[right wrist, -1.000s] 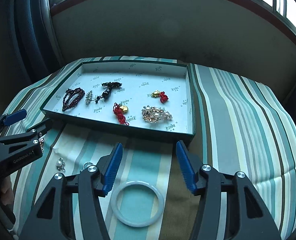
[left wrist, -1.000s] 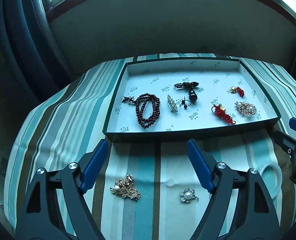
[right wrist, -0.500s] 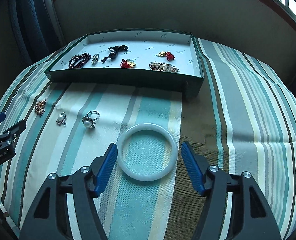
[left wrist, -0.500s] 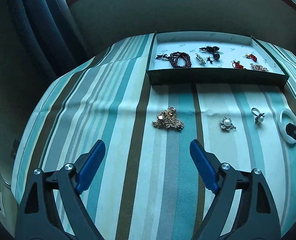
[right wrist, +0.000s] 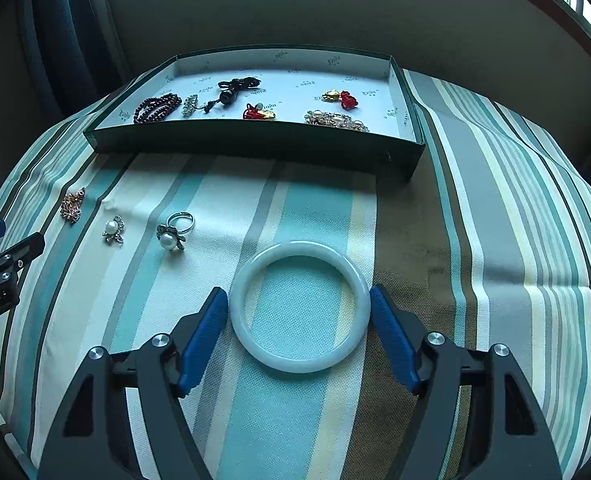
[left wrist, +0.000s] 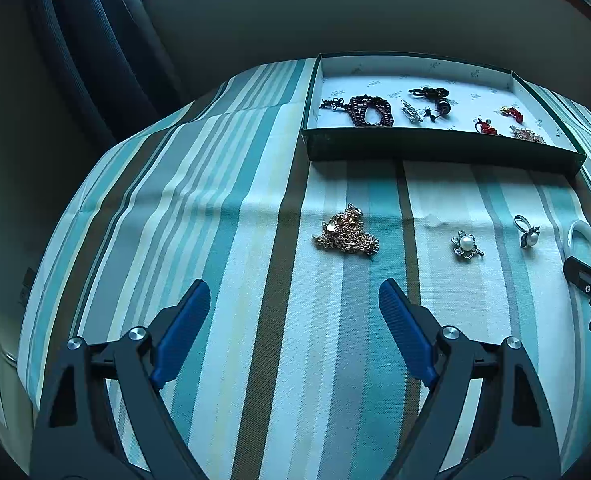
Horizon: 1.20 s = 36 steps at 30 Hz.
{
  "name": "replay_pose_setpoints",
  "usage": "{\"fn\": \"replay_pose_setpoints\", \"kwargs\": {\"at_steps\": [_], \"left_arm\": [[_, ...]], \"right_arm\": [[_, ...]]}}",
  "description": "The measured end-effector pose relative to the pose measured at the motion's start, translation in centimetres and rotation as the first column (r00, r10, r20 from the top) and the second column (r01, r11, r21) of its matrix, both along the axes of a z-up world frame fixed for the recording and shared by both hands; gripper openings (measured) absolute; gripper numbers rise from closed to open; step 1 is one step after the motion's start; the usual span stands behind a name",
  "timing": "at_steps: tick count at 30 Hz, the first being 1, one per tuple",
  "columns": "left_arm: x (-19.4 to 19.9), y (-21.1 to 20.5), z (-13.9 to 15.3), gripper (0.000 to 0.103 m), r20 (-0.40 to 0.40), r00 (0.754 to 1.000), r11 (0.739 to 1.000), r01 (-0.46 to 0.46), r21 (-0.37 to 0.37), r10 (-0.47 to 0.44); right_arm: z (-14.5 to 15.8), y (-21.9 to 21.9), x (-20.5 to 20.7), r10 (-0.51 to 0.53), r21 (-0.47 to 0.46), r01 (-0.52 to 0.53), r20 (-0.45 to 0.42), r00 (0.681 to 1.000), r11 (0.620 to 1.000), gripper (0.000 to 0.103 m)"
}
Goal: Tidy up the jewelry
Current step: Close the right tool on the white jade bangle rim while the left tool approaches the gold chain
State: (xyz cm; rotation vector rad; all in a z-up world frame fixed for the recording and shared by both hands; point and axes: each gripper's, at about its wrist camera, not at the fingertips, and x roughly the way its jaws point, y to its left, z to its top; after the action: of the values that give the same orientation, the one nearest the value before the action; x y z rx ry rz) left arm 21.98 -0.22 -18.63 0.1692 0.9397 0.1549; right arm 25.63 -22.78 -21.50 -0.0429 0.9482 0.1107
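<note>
Your right gripper (right wrist: 298, 312) sits low over the striped cloth (right wrist: 495, 208) with its blue pads spread wide, one on each side of the pale jade bangle (right wrist: 300, 307). The pads look to be just at the bangle's outer rim, but you cannot tell whether they press on it; the bangle lies flat on the cloth. Your left gripper (left wrist: 293, 320) is also spread wide, holding nothing, with bare cloth between its pads.

A little farther out, loose pieces lie in a row on the cloth. Ahead of your left gripper is the gold chain heap (left wrist: 347, 234); to its right come the pearl flower brooch (left wrist: 466, 245), then the pearl ring (left wrist: 528, 233), then the bangle at the edge of that view.

Beyond them stands the dark green tray (right wrist: 255, 142) with a white printed lining, its near wall facing you. Everything in it rests on the one open floor, with no dividers. From left to right it holds a dark red bead bracelet (right wrist: 157, 107), a small silver rhinestone piece (right wrist: 190, 105), a black corded pendant (right wrist: 233, 90), a red knot with a gold charm (right wrist: 258, 113), a second red-and-gold charm (right wrist: 340, 98) farther back, and a pearl and crystal cluster (right wrist: 337, 120) near the front right corner. The pieces lie apart from one another.
</note>
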Motion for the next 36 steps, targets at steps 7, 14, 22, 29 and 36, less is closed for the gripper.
{"fn": "replay_pose_setpoints", "kwargs": {"at_steps": [7,14,22,29,36], "left_arm": [[0.6,-0.2,-0.5,0.086,-0.012,1.000,1.000,0.001,0.000,-0.001],[1.3,-0.4,-0.8,0.086,-0.012,1.000,1.000,0.004,0.005,-0.004],[2.8,-0.6,-1.4,0.085,-0.020,1.000,1.000,0.009,0.011,-0.009],[4.0,-0.7,-1.7,0.069,-0.029,0.999,1.000,0.029,0.006,-0.029],[4.8,-1.2,-1.3,0.069,-0.030,0.998,0.998,0.056,-0.029,-0.057]], "right_arm": [[0.1,-0.1,-0.3,0.001,-0.003,-0.001,0.007,1.000,1.000,0.070],[0.7,0.2,-0.7,0.017,-0.061,-0.014,0.043,0.999,0.998,0.070],[1.1,-0.2,-0.7,0.029,-0.079,-0.025,0.055,0.998,0.997,0.070],[1.3,-0.4,-0.6,0.032,-0.052,-0.030,0.050,0.998,0.998,0.070],[1.3,-0.5,-0.5,0.037,-0.032,-0.036,0.046,0.998,0.999,0.070]]}}
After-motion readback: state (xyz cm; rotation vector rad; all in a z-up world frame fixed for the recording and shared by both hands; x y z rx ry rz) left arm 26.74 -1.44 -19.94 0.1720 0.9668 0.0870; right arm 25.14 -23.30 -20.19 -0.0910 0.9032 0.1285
